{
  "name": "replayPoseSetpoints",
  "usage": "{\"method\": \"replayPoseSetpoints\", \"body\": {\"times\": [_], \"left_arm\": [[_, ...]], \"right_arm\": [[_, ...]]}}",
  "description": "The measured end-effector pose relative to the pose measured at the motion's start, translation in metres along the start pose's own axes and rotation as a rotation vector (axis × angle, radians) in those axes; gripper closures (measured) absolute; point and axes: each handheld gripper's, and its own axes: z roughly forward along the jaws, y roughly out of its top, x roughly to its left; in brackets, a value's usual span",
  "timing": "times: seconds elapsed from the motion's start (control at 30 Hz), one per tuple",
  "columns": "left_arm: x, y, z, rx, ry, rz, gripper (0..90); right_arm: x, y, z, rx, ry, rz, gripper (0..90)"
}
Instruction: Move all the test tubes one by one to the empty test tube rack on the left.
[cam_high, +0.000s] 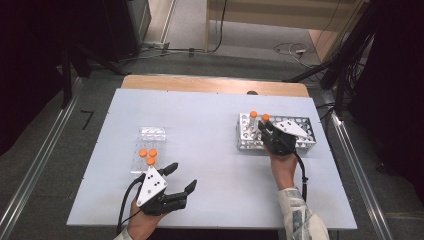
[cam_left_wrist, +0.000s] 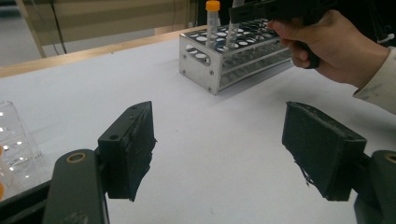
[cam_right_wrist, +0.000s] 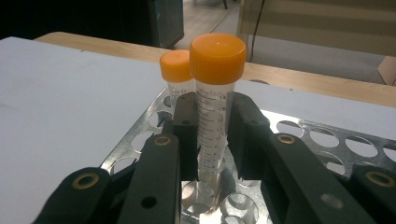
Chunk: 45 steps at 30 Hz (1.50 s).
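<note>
A tube is clamped upright over the metal rack.
The right gripper (cam_right_wrist: 208, 140) is closed on the tube (cam_right_wrist: 211, 121), set in the rack (cam_high: 306, 142) near the table's (cam_high: 210, 125) far right edge; the left gripper (cam_left_wrist: 219, 154) is held wide open over bare table.

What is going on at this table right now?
A person works with two hand-held grippers. The right gripper is shut on an orange-capped tube standing in the metal rack, beside a second capped tube. The left gripper is open near the clear rack, which holds three more tubes.
</note>
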Motion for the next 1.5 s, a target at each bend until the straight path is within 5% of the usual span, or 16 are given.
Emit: {"method": "replayPoseSetpoints", "body": {"times": [0.53, 0.87, 1.2, 1.5], "left_arm": [[0.001, -0.001, 0.0, 0.003, 0.003, -0.003, 25.4], [0.001, -0.001, 0.0, -0.004, 0.005, -0.002, 25.4], [0.0, -0.001, 0.0, -0.014, 0.012, -0.004, 25.5], [-0.001, 0.0, -0.002, -0.018, 0.009, -0.003, 25.3]], "right_arm": [[-0.002, 0.02, -0.031, -0.088, 0.016, 0.0, 72.1], [0.006, 0.02, -0.063, -0.101, 0.106, -0.004, 72.2], [0.031, 0.006, -0.082, -0.073, 0.206, -0.058, 72.1], [0.063, -0.011, -0.078, -0.012, 0.294, -0.105, 72.1]]}}
